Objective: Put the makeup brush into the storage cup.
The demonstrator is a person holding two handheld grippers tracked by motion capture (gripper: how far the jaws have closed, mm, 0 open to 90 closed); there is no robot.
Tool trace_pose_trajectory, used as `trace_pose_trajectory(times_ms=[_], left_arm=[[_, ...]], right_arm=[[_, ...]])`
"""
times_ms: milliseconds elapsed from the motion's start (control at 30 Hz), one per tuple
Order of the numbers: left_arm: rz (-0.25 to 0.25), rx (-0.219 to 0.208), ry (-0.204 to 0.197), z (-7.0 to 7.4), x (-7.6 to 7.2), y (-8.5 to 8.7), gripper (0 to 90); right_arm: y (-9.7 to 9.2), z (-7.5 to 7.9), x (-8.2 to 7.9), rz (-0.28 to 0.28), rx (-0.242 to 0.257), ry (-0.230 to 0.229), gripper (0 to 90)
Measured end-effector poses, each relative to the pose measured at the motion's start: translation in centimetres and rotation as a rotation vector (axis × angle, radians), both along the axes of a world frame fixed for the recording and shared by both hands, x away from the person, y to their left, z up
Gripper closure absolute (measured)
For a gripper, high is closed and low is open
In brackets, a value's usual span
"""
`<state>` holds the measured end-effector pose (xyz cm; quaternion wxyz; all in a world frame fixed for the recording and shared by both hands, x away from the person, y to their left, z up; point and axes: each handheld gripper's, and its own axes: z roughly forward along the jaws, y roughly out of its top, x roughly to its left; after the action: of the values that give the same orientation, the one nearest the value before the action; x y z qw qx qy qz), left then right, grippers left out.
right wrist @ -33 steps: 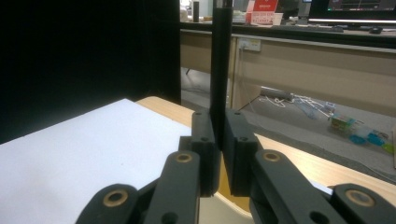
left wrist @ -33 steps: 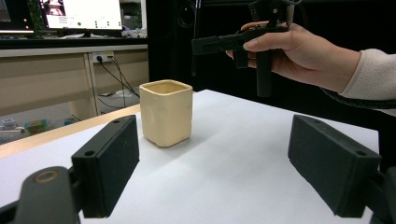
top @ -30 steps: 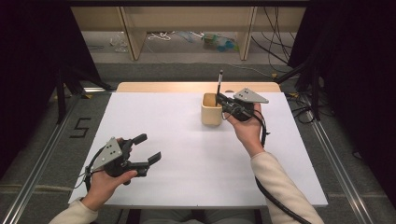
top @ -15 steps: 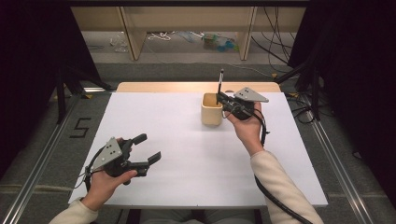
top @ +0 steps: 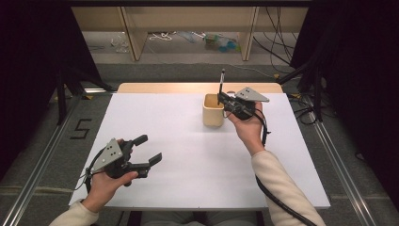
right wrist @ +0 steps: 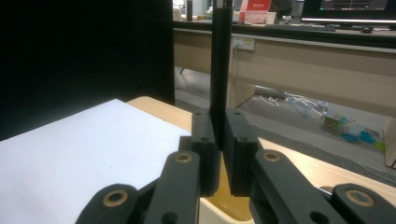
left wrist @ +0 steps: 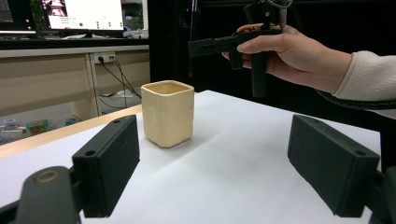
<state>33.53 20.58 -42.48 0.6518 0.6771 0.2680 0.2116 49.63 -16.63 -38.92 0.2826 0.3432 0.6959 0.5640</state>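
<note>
Jaws of right gripper [right wrist: 219, 154] clamped on upright pen [right wrist: 220, 70], cup [left wrist: 168, 113] beneath

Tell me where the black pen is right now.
In the high view the black pen stands upright, clamped in the right tongs above the beige cup, toward the table's far edge, right of centre.

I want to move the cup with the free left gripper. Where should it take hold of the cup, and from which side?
Grip the cup across its two flat side walls, about mid-height, coming level from the front where the left gripper already faces it with open fingers. It stands upright, with squarish, straight walls. The right gripper holds a pen above its mouth.
</note>
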Motion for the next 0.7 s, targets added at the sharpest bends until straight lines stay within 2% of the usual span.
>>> trace_pose_trajectory(times_ms=[100, 200, 300, 367, 400, 600, 633, 700], left_arm=[[-0.001, -0.001, 0.000, -0.01, 0.00, -0.01, 16.6], [0.000, 0.002, -0.002, -0.01, 0.01, 0.03, 16.6], [0.000, -0.001, 0.002, -0.02, 0.00, 0.01, 16.6], [0.000, 0.002, -0.002, -0.01, 0.01, 0.04, 16.6], [0.001, 0.001, -0.002, 0.00, 0.00, 0.04, 16.6], [0.001, 0.001, 0.001, -0.02, 0.00, 0.00, 16.6], [0.001, 0.002, -0.002, -0.01, 0.02, 0.03, 16.6], [0.001, 0.001, 0.001, -0.02, 0.01, 0.02, 16.6]], right_arm=[[0.07, -0.01, 0.04, 0.002, 0.013, 0.011, 84.4], [0.09, 0.12, 0.28, -0.004, 0.017, -0.010, 84.4], [0.08, 0.22, 0.34, -0.003, 0.009, -0.007, 84.4], [0.02, 0.20, 0.51, -0.004, 0.007, -0.027, 84.4], [0.09, 0.21, 0.40, -0.001, 0.016, -0.002, 84.4], [0.09, 0.28, 0.58, -0.005, 0.023, -0.002, 84.4], [-0.03, 0.34, 0.70, -0.012, 0.006, -0.020, 84.4], [0.05, 0.39, 0.68, -0.007, 0.020, -0.003, 84.4]])
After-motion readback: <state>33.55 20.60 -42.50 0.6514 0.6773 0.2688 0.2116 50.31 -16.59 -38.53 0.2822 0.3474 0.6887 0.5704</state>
